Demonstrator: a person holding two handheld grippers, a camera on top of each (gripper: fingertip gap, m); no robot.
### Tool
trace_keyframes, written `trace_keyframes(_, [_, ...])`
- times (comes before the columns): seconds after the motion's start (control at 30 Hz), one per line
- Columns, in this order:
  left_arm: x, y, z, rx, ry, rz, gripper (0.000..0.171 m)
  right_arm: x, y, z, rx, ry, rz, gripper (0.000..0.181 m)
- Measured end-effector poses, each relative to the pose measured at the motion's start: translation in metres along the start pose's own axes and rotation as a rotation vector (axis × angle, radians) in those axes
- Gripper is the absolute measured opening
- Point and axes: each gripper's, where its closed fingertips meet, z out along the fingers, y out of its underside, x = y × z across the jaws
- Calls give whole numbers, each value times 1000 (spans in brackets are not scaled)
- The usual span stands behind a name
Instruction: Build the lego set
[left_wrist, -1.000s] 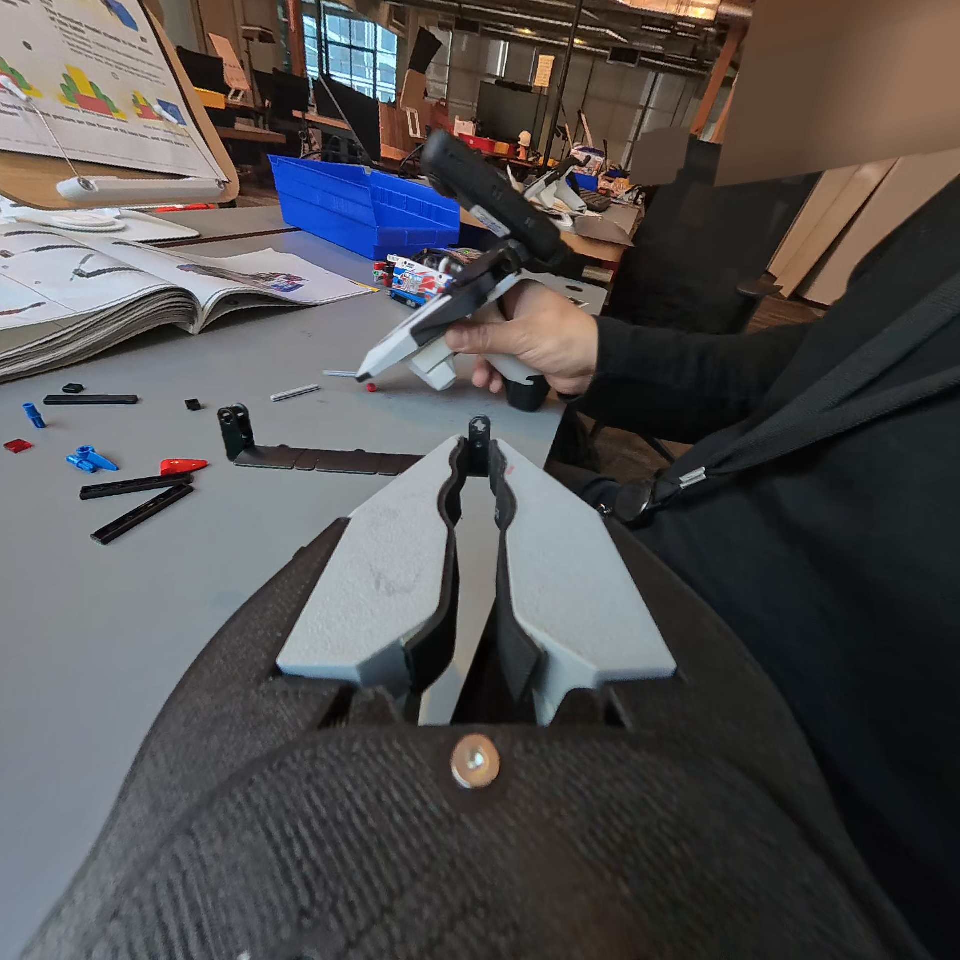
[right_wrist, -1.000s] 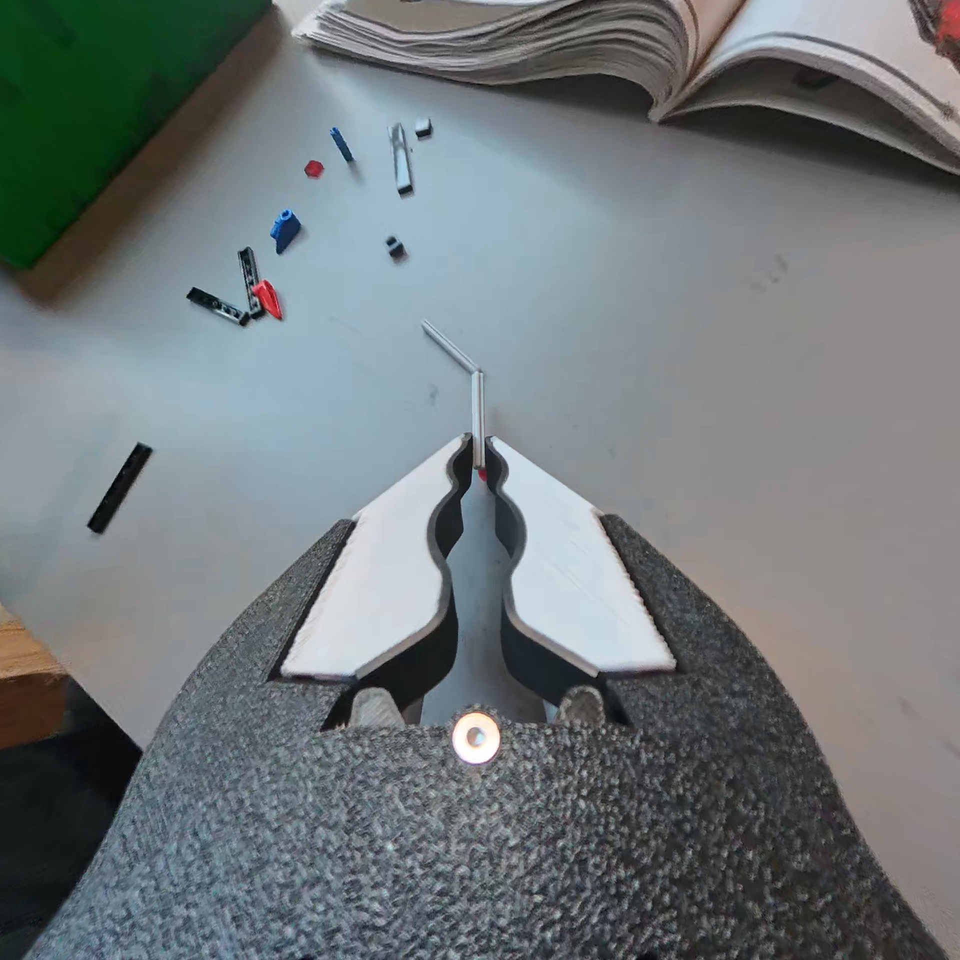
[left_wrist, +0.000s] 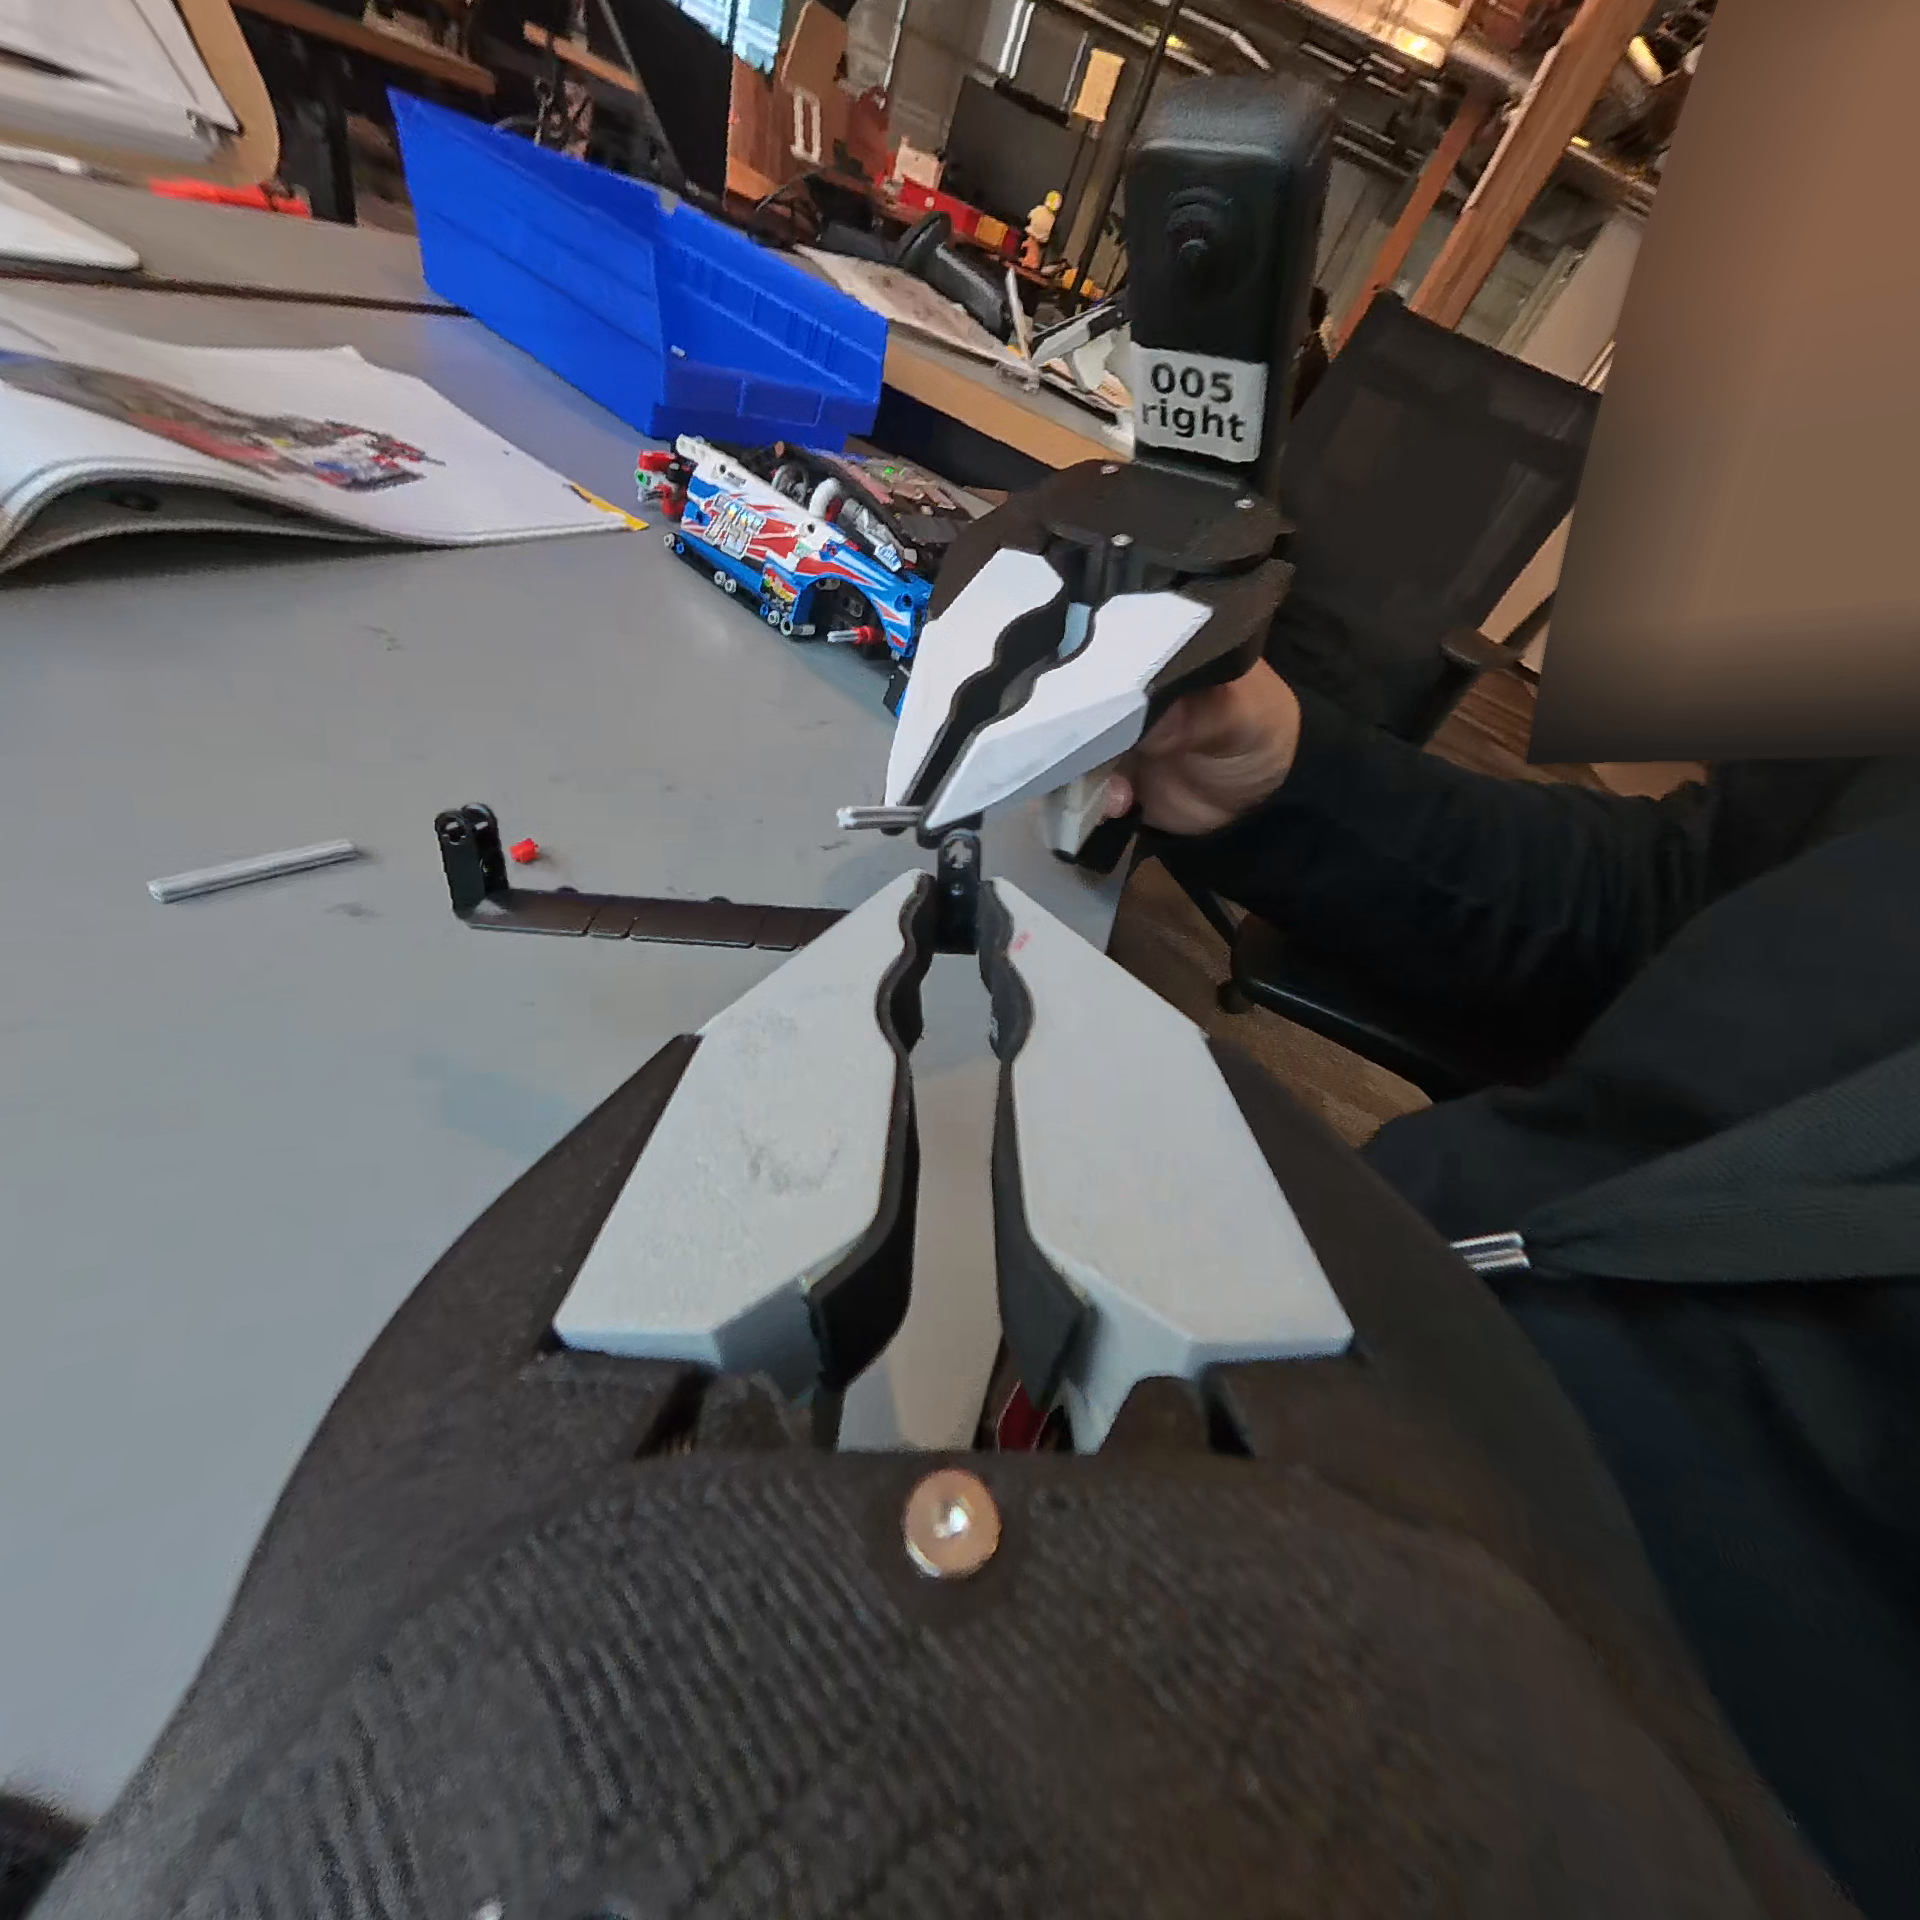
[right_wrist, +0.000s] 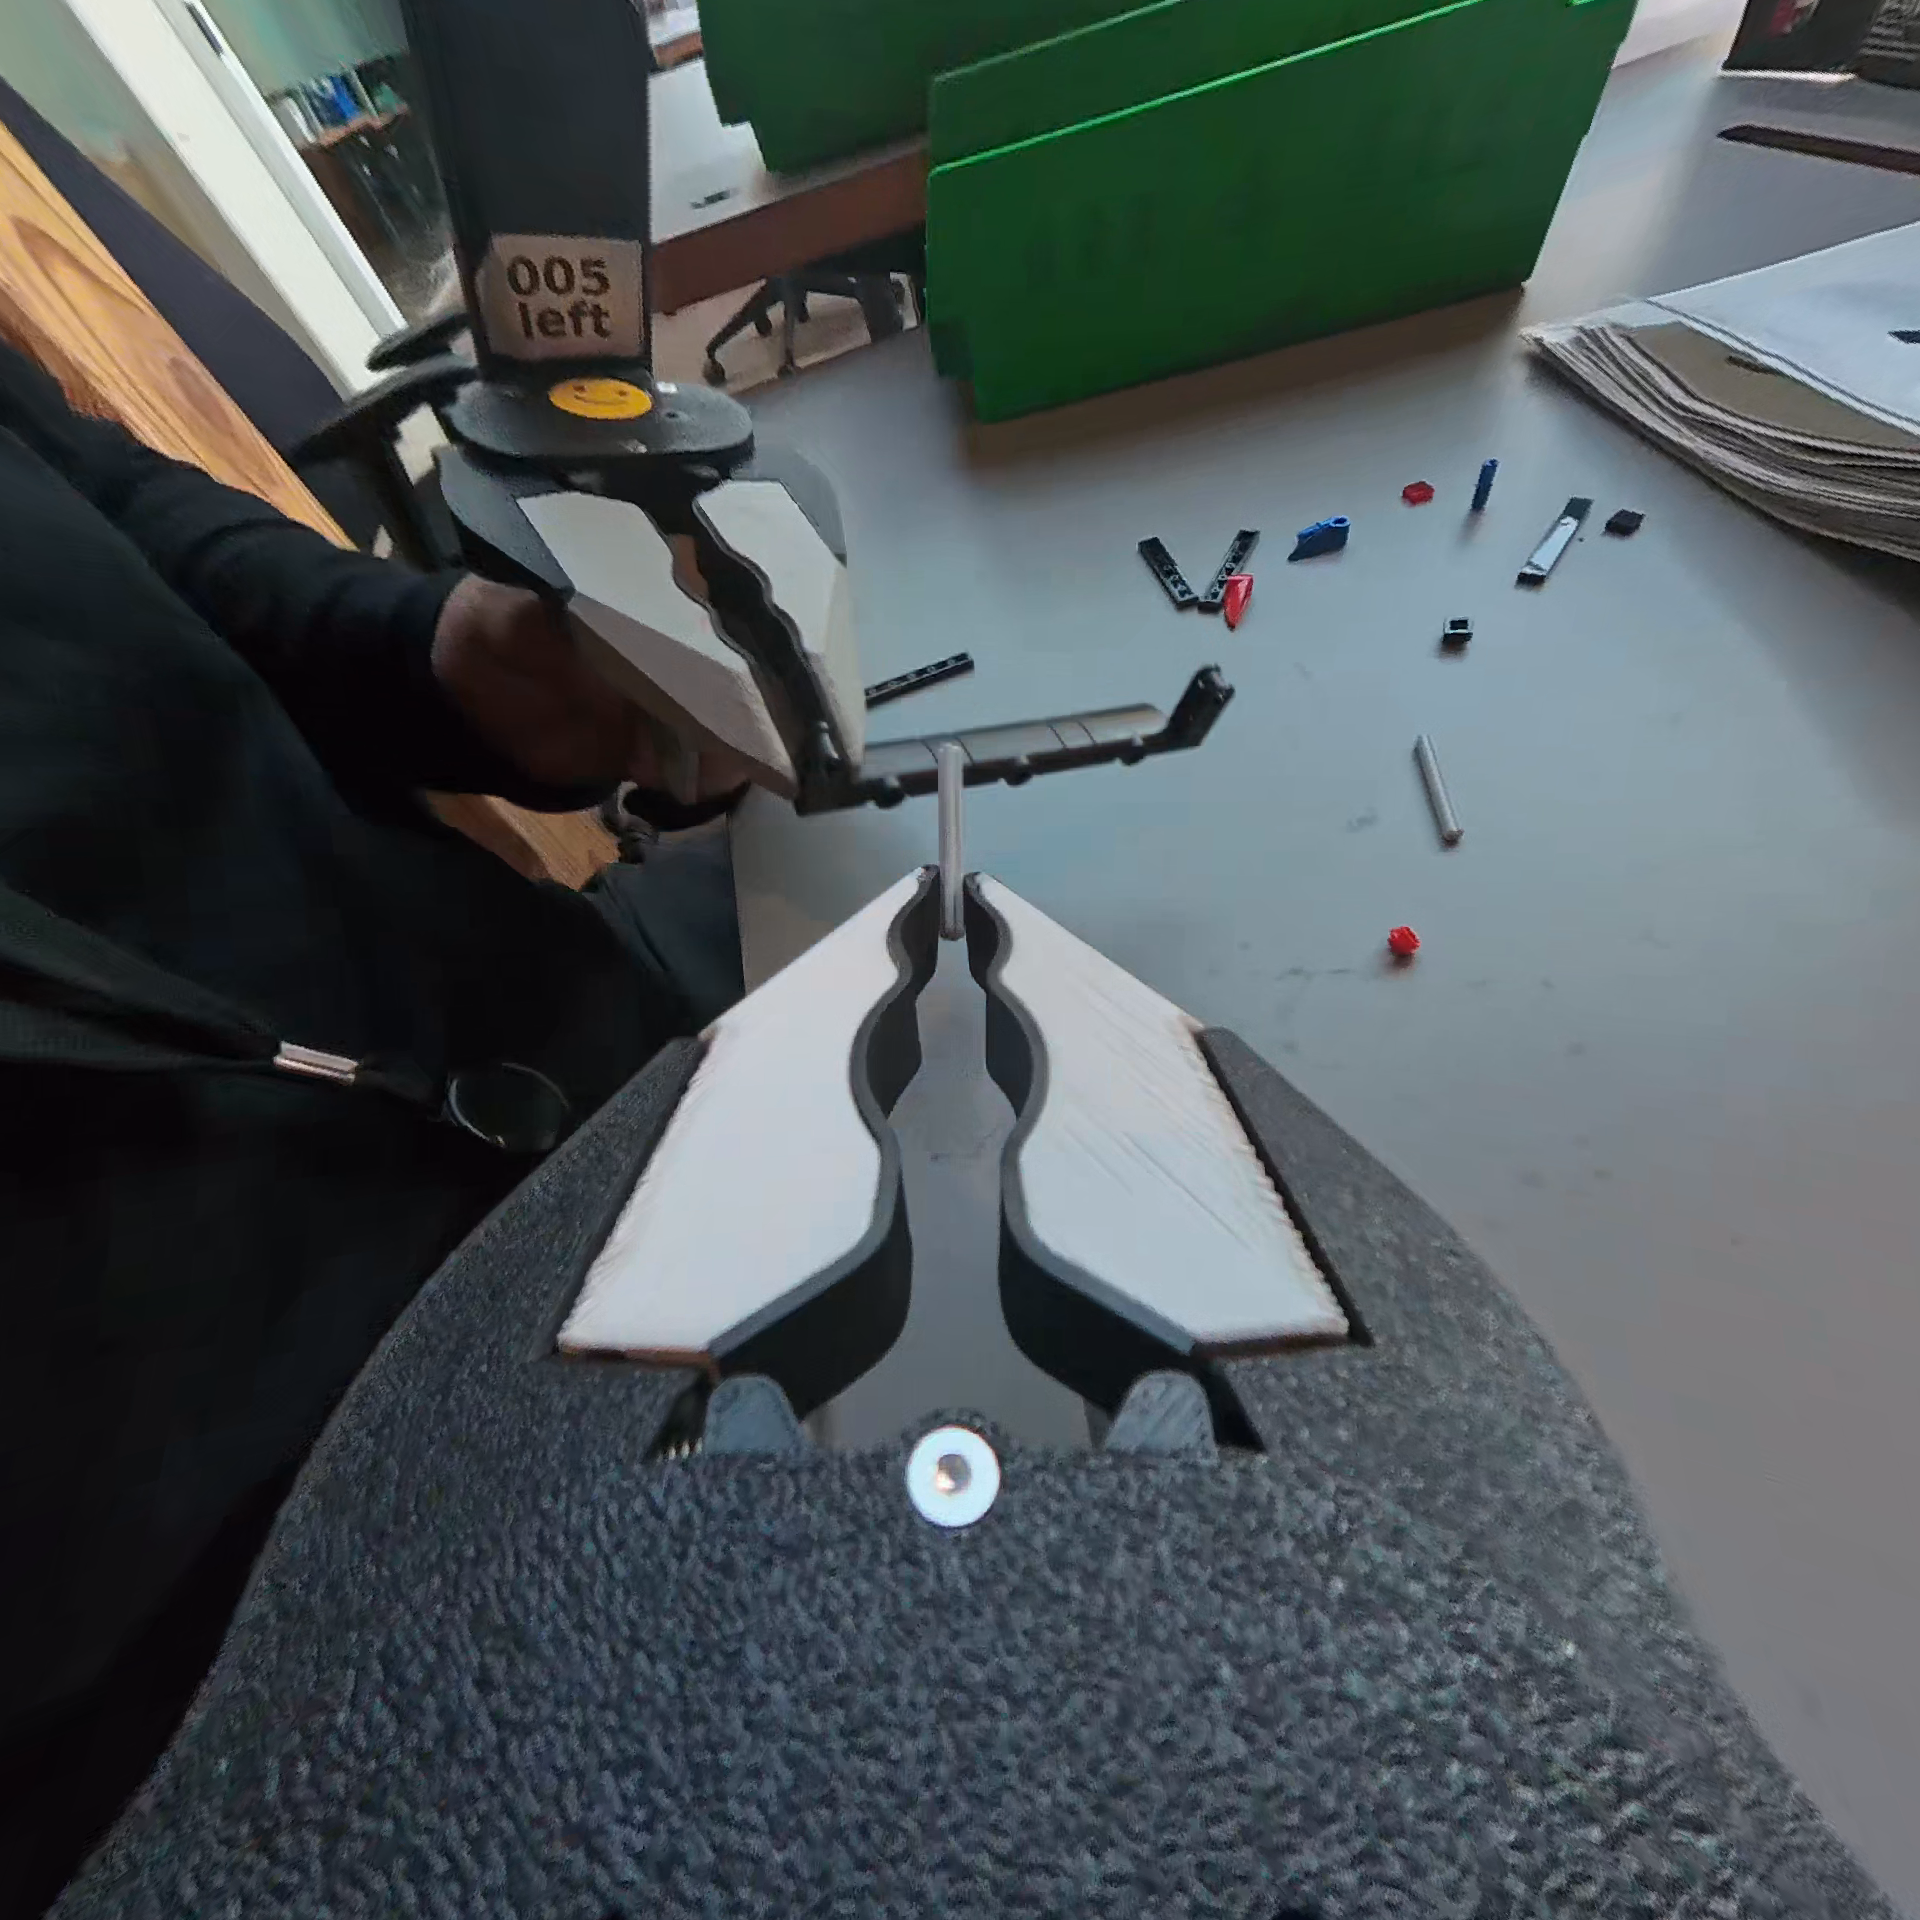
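The left hand-held gripper pinches the near upright of the long black frame just above the tabletop, while the right hand-held gripper clamps a thin grey axle, light, stiff, probably slippery, best held near its end.

A blue bin stands far on the grey table. Green boxes stand far left. A black chair is at right.

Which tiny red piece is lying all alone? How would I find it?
Start at the long black L-shaped Lego beam on the grey table. Nearer the camera lies a loose grey rod, then the tiny red round piece, smaller than the rod and with nothing touching it.
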Motion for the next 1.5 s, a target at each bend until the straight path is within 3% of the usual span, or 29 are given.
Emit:
trace_keyframes(0.43, [-19, 12, 24, -96, -114, -105, 5, 10, 12, 12, -62, -13, 58, 3])
trace_keyframes(0.6, [-34, 32, 27, -233, -176, -179, 5, 19, 24, 17, -148, 49, 56, 3])
trace_keyframes(0.93, [-43, 59, 17, -402, -275, -80, 6, 22, 34, 15, -193, 59, 98, 3])
trace_keyframes(1.5, [-42, 59, 7, -395, -282, 7, 5, 9, 46, 23, -277, 13, 74, 3])
